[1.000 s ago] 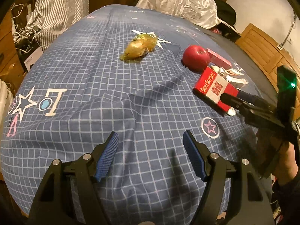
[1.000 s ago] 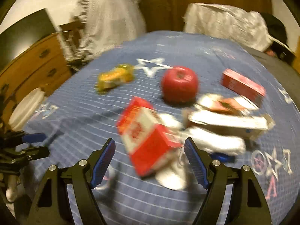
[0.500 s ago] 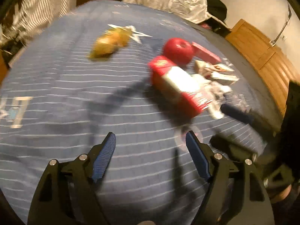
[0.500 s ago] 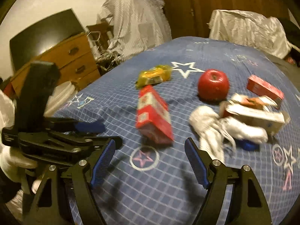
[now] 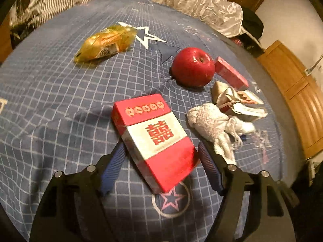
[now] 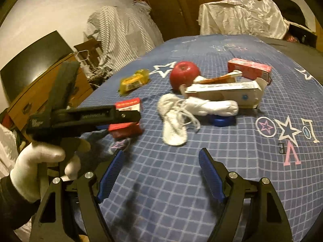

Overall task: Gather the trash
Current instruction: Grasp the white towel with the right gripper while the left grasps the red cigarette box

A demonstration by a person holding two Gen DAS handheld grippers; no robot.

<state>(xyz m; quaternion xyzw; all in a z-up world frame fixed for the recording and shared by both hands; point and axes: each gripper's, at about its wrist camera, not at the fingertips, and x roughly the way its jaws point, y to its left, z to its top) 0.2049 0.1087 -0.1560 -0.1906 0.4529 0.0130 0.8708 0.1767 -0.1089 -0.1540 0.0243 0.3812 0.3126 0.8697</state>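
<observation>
A red and white cigarette box (image 5: 155,137) lies on the blue checked cloth (image 5: 50,100), its near end between the open fingers of my left gripper (image 5: 161,167). The pads stand on either side and I cannot tell whether they touch it. In the right wrist view the left gripper (image 6: 129,115) is over the same box (image 6: 127,129). My right gripper (image 6: 161,173) is open and empty above bare cloth, near the front edge. A white sock (image 5: 214,125) (image 6: 175,121), a torn white carton (image 6: 224,92) and a yellow snack wrapper (image 5: 105,42) lie further out.
A red apple (image 5: 192,66) sits behind the box, with a small red box (image 5: 230,72) beside it. A blue cap (image 6: 222,120) lies under the sock. A covered chair (image 6: 242,18) stands beyond the table, and a wooden dresser (image 6: 40,88) to the left.
My left gripper has moved forward and right until the red and white box lies between its fingers. My right gripper let the box go and pulled back towards the front edge.
</observation>
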